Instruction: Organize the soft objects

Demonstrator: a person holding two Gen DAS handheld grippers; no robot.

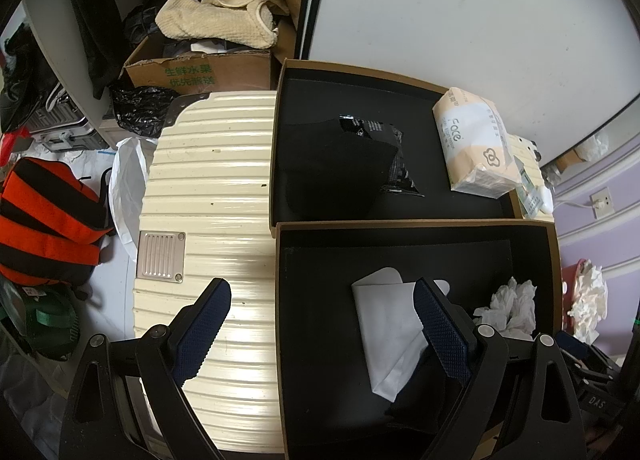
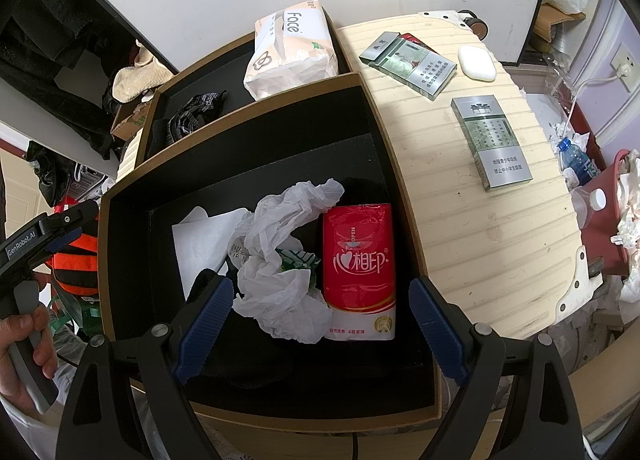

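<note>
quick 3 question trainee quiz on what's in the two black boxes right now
1. True or false: the red tissue pack lies in the near black box.
2. Which box holds the peach "face" tissue pack? A) near box B) far black box
3. Fill in: beside the red pack lies a crumpled white plastic ____.

Key:
1. True; the open right gripper is above it.
2. B
3. bag

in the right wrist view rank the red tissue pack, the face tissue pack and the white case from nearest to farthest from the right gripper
1. Red tissue pack, near box, just ahead of the right gripper.
2. Face tissue pack, far box.
3. White case, on the suitcase; nearly as far, hard to separate.
</note>
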